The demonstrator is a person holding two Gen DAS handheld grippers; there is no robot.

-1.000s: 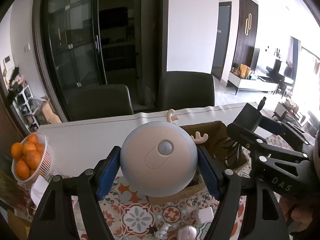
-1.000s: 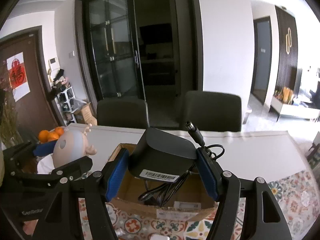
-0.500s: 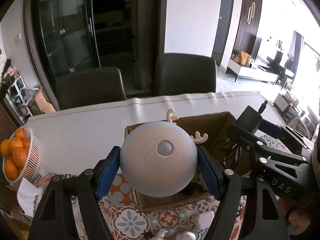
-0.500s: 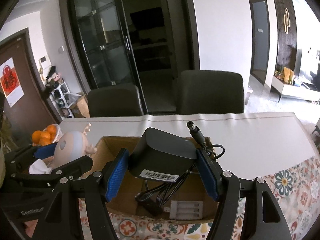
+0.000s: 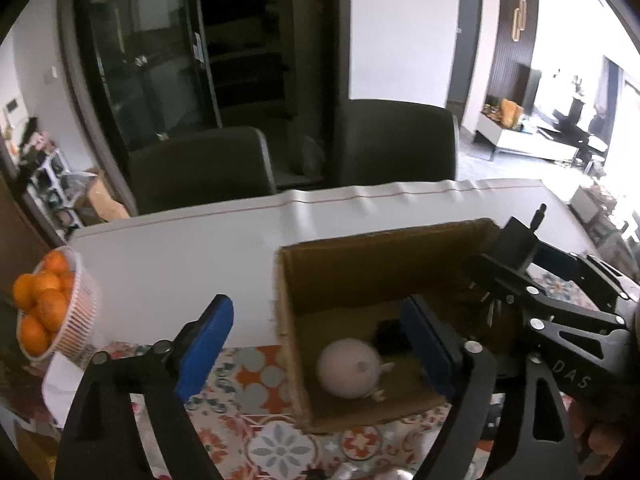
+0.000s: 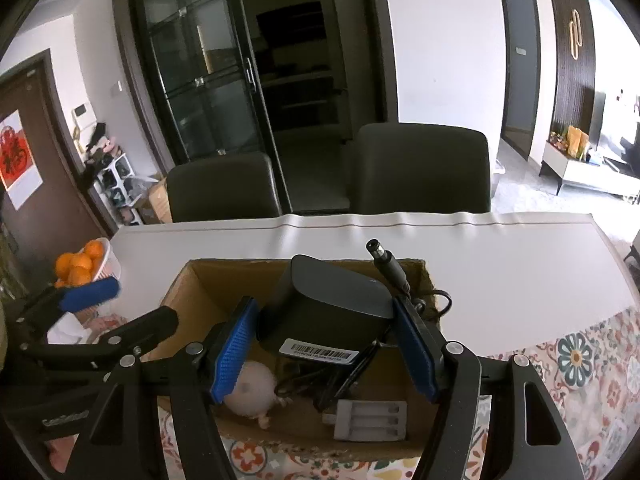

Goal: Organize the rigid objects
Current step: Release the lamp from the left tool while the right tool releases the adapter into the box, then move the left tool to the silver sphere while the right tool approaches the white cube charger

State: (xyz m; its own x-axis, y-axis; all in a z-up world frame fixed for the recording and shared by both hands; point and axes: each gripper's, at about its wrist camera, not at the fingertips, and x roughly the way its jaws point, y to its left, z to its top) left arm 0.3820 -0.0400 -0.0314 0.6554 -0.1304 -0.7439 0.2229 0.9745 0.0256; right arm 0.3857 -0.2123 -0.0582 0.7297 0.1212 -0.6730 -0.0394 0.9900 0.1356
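Observation:
An open cardboard box stands on the table. A round pink deer-shaped night light lies inside it at the front left. My left gripper is open and empty above the box's left wall. My right gripper is shut on a black power adapter and holds it over the box, its cable hanging inside. The adapter also shows in the left wrist view. A white battery charger lies in the box's front right.
A white basket of oranges stands at the table's left edge. Two dark chairs stand behind the white table. A patterned cloth covers the near side, with small items at the bottom edge.
My left gripper has opened and the night light has dropped into the box. Both grippers have moved forward over the box; the right still holds the adapter.

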